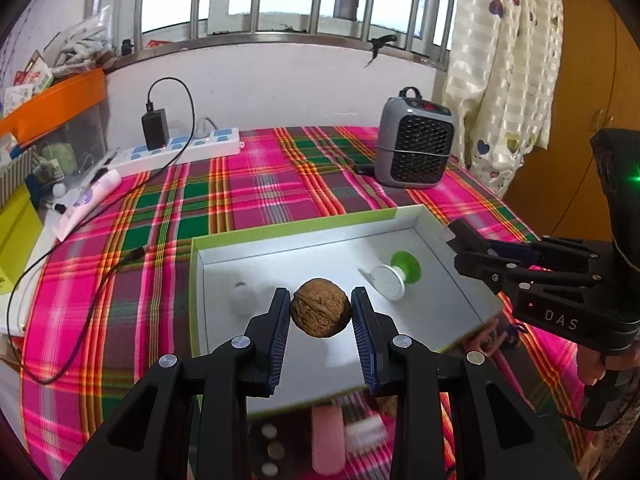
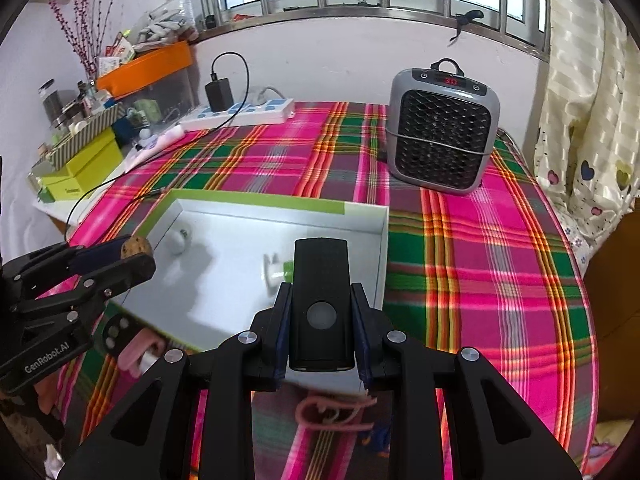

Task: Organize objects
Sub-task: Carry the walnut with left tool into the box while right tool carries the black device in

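Observation:
My left gripper (image 1: 320,312) is shut on a brown walnut (image 1: 320,307), held above the near half of a white box with a green rim (image 1: 280,234). In the right wrist view the left gripper (image 2: 134,256) shows at the left with the walnut (image 2: 136,246) between its tips. My right gripper (image 2: 320,320) is shut on a black rectangular device with a round button (image 2: 320,300), over the box's near right corner (image 2: 382,216). In the left wrist view the right gripper (image 1: 464,240) hangs at the box's right edge. Inside the box lie a white and green suction piece (image 1: 394,276) and a small white ball (image 1: 244,296).
A grey heater (image 2: 442,128) stands at the back right on the plaid cloth (image 2: 480,260). A white power strip (image 1: 180,148) with a black charger and cable lies at the back left. Pink items and a black button strip (image 1: 270,450) lie near the front edge. Boxes crowd the left side.

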Demonstrator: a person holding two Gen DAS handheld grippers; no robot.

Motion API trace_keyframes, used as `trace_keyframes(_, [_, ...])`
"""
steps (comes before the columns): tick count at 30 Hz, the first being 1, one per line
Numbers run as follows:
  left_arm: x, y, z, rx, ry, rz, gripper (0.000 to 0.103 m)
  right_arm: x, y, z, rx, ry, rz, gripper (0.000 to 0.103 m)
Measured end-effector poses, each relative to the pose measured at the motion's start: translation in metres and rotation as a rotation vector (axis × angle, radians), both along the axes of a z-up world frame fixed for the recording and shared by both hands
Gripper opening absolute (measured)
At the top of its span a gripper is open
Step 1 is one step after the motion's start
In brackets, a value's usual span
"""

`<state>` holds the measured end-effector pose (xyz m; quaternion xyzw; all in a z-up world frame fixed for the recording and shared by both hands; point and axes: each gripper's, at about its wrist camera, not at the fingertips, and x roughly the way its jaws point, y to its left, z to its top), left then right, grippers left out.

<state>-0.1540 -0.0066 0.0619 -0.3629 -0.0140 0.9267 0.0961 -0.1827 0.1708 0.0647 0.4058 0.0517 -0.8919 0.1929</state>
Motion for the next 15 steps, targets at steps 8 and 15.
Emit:
trace_keyframes(8, [-0.031, 0.002, -0.008, -0.019, -0.023, -0.006, 0.029, -0.028, -0.004, -0.009, -0.007, -0.043, -0.019, 0.028])
trace_keyframes(15, [-0.056, 0.001, -0.021, -0.029, -0.068, -0.008, 0.029, -0.045, -0.013, -0.015, 0.011, -0.062, -0.021, 0.028])
